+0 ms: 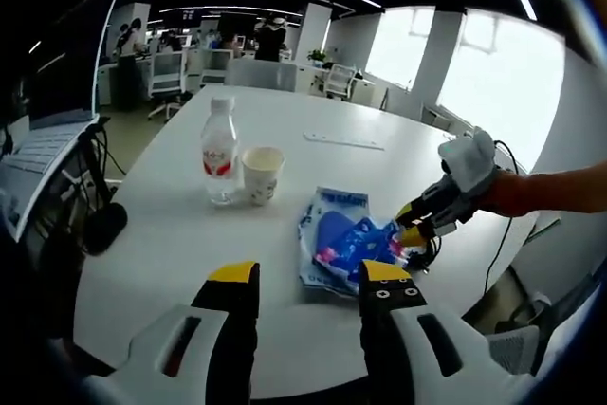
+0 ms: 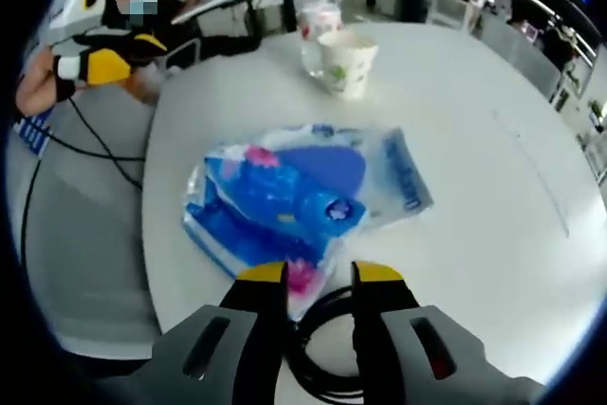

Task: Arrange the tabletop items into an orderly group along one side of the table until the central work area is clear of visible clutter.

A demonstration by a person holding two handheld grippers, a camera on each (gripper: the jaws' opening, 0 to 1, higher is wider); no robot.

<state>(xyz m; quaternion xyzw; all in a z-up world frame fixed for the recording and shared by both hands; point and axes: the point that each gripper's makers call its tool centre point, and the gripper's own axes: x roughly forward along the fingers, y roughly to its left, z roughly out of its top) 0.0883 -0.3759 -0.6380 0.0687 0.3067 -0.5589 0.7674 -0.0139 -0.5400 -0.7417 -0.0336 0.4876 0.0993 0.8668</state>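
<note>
- White round desk [image 1: 285, 139] takes up most of both views, in an open office with big windows and chairs way out beyond the fingers.
- Blue plastic packet [image 2: 285, 201] lies just ahead of the right gripper [image 2: 321, 277], whose fingers are spread, with a black cable looped under them.
- Left gripper [image 1: 308, 282] has its fingers spread too, gripping nothing.
- Water bottle [image 1: 219, 154] and paper cup [image 1: 262, 174] stand side by side beyond the packet.
</note>
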